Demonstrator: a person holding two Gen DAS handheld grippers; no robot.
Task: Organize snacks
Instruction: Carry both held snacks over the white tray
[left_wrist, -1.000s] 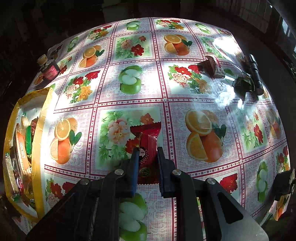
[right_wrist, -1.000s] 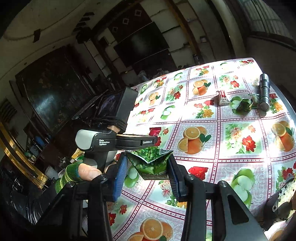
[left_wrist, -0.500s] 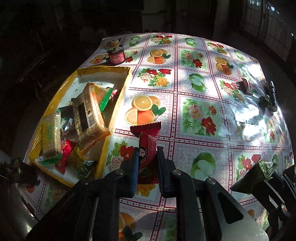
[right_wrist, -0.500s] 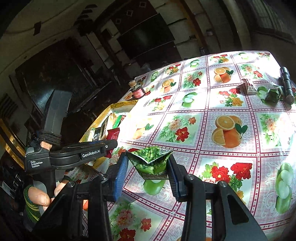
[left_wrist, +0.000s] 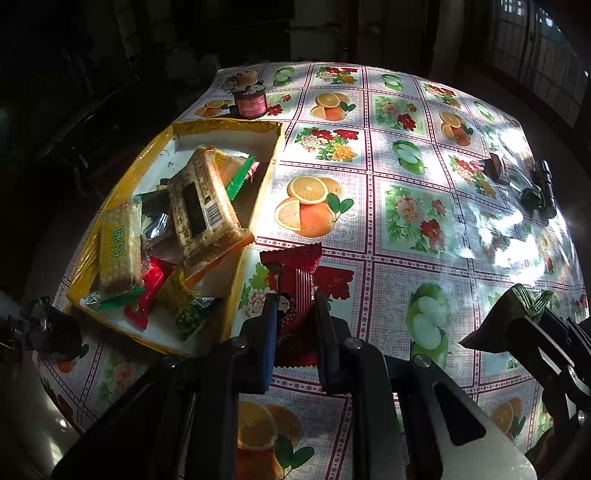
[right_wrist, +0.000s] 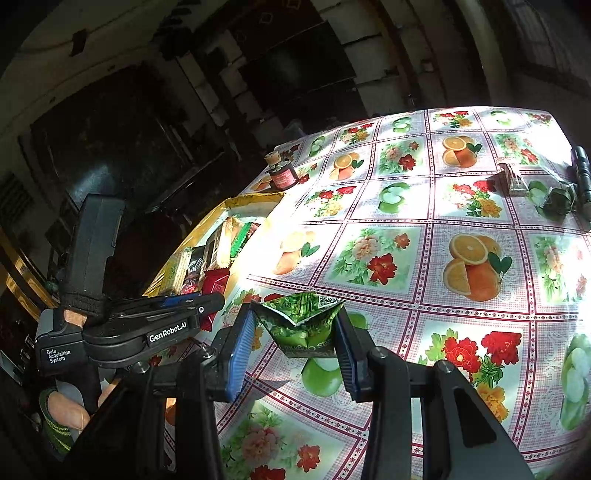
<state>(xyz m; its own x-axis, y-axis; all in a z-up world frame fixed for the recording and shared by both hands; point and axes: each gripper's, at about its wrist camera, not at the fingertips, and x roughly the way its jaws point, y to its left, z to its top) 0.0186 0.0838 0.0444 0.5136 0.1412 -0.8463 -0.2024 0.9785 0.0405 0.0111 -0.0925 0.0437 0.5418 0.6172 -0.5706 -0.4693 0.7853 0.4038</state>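
Red snack: a red crinkle-edged foil snack packet (left_wrist: 293, 295) is pinched upright between the blue pads of the left gripper (left_wrist: 294, 325); it hangs above the tablecloth, just beside the near right corner of the box
Green snack: a green printed foil pouch (right_wrist: 301, 325), creased in the middle, is clamped between the blue pads of the right gripper (right_wrist: 295, 345); it is held off the table, to the right of the red packet
Box: a shallow yellow-rimmed cardboard box with a white floor (left_wrist: 225, 127) sits at the table's left edge; it holds wafer packs, a long biscuit pack and small wrapped sweets in a loose heap
Table: a glossy oilcloth printed with oranges, apples and flowers (left_wrist: 406, 221); sun glare on the right side
Far items: a small dark jar with a pink label (left_wrist: 251, 101) stands just beyond the box; a black torch (right_wrist: 581, 173) lies at the far right edge
Person: a hand (right_wrist: 68, 410) in a green-striped cuff grips the left tool's handle
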